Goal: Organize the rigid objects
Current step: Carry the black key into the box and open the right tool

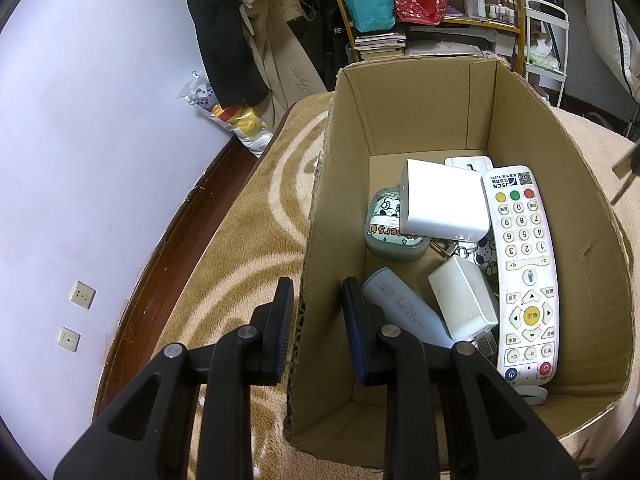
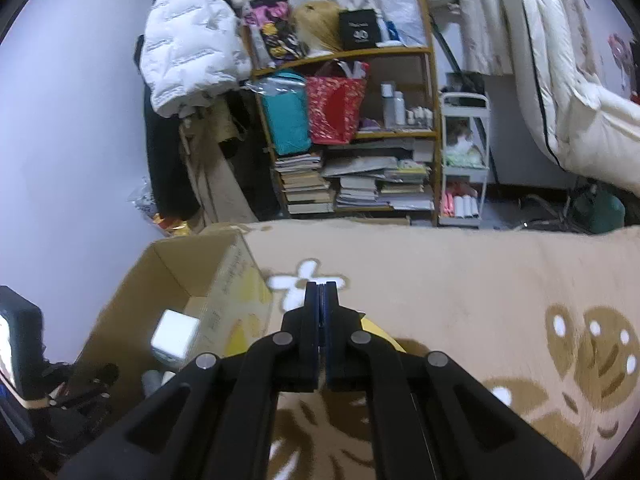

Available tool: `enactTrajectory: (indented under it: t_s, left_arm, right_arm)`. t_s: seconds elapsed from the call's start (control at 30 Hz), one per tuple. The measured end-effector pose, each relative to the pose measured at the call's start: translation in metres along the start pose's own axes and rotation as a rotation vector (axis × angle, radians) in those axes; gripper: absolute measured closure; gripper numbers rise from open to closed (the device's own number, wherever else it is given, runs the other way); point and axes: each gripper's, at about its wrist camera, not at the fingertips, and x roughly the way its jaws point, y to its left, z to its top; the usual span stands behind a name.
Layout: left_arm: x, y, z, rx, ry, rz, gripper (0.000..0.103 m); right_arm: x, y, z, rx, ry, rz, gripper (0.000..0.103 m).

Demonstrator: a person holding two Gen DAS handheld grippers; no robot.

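While your left gripper stands open astride the left wall of the cardboard box, one finger lies outside, the other inside, gripping nothing. Just right of it lie a pale blue power bank, a white charger and a white remote control; ahead sits a white cube adapter. Your right gripper is fully closed and empty above the patterned blanket, with the box to its left.

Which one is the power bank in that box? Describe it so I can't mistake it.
Look in the cardboard box on the patterned blanket. Nearest the left gripper lies the power bank: a pale blue rounded bar, unlike the boxy white chargers and long buttoned remote beside it.
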Motion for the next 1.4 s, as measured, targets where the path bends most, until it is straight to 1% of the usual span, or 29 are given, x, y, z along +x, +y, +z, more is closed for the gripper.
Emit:
enactTrajectory:
  t_s: [0.47,0.63,0.77,0.93,1.27,1.4]
  left_arm:
    - [0.0,0.0,0.0,-0.002,0.0,0.0,0.078]
    - [0.001,0.0,-0.002,0.0,-0.001,-0.002,0.078]
    - [0.001,0.001,-0.002,-0.002,0.0,-0.005,0.078]
    - [0.001,0.001,-0.002,-0.002,0.0,-0.005,0.078]
    - [0.001,0.001,-0.001,-0.002,0.001,-0.005,0.078]
    - [0.001,0.002,-0.001,-0.002,0.0,-0.005,0.078]
  right_arm:
    - [-0.01,0.07,0.028,-0.093,-0.063,0.128,0.1]
    - [-0.017,0.092,0.03,-0.108,-0.081,0.185,0.1]
    - [-0.015,0.105,0.024,-0.128,-0.069,0.216,0.1]
    - [-0.007,0.108,0.014,-0.124,-0.035,0.229,0.1]
    - [0.011,0.093,-0.002,-0.08,0.044,0.256,0.1]
    - [0.019,0.087,-0.008,-0.072,0.076,0.236,0.099]
